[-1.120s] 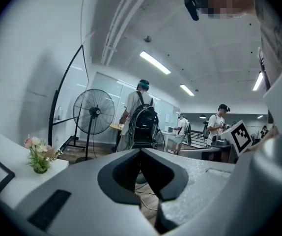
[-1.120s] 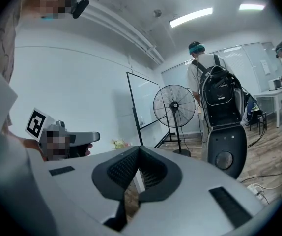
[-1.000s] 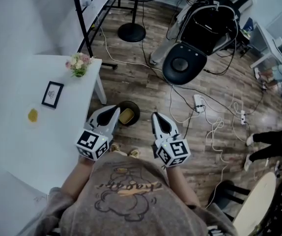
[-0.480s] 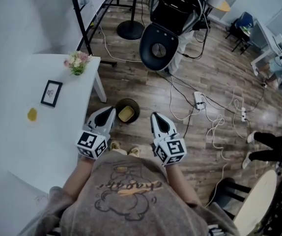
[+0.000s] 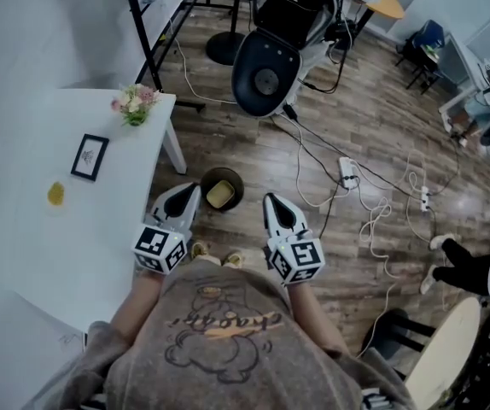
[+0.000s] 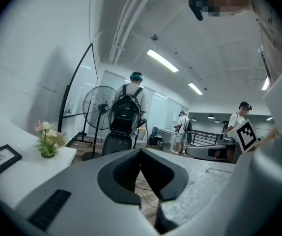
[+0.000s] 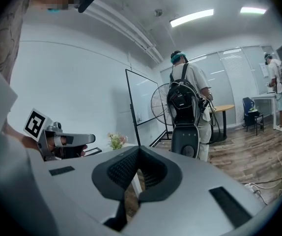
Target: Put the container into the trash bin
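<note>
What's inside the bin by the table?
A yellowish container lies in the dark round bin. Anything under the container is covered, as is most of the bin's bottom.

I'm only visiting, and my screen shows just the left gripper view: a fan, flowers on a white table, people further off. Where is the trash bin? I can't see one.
Observer: It's on the floor. The head view shows a round dark trash bin by the leg of the table, just ahead of the left gripper and below what your view takes in.
Operator: Is anything in it?
Observer: Yes, a yellowish container lies inside it.
Operator: And the other gripper, is it holding something?
Observer: No. The right gripper view shows the right gripper shut, with nothing between its jaws.
</note>
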`<state>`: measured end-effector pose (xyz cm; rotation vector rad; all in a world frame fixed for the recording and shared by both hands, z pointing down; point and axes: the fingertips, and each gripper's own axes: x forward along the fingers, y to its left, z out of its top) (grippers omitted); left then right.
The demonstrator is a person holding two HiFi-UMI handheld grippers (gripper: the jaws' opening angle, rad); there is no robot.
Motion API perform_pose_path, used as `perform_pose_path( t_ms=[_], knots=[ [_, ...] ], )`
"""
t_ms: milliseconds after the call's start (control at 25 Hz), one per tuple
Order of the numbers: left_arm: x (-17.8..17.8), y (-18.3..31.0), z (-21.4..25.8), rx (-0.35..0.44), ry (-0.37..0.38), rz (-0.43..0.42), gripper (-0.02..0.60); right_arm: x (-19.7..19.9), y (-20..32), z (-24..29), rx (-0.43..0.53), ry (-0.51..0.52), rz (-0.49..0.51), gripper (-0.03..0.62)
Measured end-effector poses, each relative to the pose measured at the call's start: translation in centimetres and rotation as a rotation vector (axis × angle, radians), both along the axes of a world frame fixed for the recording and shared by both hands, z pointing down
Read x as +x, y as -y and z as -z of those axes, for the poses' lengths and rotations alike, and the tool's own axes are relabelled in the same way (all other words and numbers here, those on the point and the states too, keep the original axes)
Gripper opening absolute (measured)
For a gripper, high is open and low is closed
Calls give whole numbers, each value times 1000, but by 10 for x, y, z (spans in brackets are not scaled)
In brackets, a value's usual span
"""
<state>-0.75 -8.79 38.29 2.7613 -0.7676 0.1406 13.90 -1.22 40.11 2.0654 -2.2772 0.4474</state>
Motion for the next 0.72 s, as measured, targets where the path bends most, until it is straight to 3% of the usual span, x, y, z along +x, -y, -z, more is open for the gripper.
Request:
perform_pose_path(
  t_ms=[720],
  knots=[
    [0, -6, 8, -16, 6, 32, 4, -2, 2, 5, 15, 28, 44, 0]
  ],
)
